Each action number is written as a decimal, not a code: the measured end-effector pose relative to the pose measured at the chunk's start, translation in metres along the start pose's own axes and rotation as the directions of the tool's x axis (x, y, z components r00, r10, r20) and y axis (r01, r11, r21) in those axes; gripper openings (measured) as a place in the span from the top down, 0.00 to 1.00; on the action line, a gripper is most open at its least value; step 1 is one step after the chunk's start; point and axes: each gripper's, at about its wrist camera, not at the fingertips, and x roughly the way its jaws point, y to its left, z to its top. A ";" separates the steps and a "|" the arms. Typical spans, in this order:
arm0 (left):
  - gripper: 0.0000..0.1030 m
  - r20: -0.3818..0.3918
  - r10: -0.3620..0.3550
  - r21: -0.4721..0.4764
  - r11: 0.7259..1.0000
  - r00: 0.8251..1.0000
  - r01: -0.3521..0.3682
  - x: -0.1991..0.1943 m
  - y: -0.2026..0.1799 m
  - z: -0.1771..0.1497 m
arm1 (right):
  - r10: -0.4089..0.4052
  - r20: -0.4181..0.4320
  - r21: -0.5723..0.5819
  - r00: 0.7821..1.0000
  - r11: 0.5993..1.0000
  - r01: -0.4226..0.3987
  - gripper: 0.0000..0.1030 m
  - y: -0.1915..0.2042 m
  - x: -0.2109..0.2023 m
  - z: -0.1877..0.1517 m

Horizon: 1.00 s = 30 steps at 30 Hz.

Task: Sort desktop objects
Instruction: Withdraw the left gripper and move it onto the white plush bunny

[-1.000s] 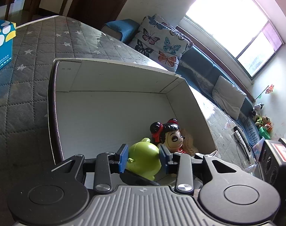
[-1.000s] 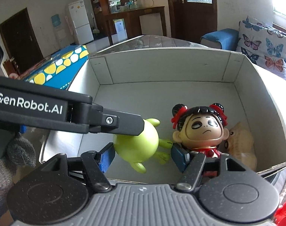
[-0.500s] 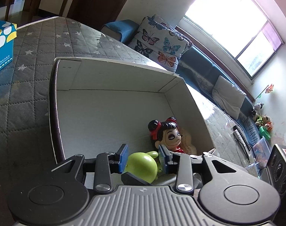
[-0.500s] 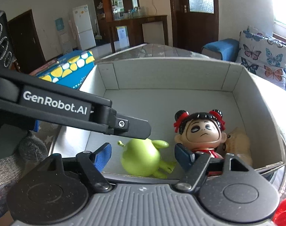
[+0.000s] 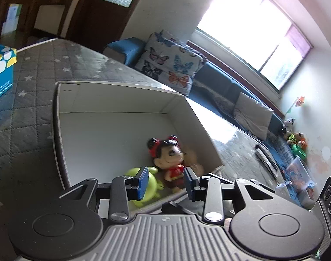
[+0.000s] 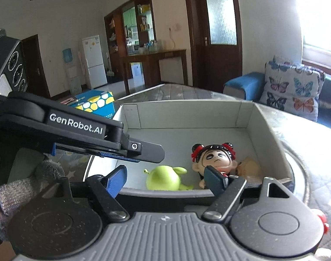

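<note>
With three toys lying in the white box (image 6: 265, 130), sorting looks partly done
Centre frame, green toy (image 6: 163, 177), doll (image 6: 215, 158) and tan figure (image 6: 249, 167) rest inside; left hand-held gripper (image 5: 164, 181) and right hand-held gripper (image 6: 165, 179) both gape empty; remaining items unseen

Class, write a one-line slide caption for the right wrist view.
Green toy, doll and tan figure lie in the white box; both grippers, left and right, are open.

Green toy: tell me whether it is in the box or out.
In. The green toy lies on the floor of the white box, beside the doll.
</note>
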 end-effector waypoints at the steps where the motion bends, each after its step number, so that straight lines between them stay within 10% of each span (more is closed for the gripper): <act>1: 0.63 0.000 -0.006 0.008 1.000 1.000 0.006 -0.001 -0.003 -0.002 | -0.008 0.005 -0.004 1.000 1.000 0.008 0.20 0.001 -0.004 -0.002; 30: 0.64 -0.140 -0.087 0.039 0.995 0.986 0.093 0.036 -0.038 -0.072 | -0.254 -0.010 0.145 0.967 0.957 0.253 0.16 -0.066 -0.062 -0.079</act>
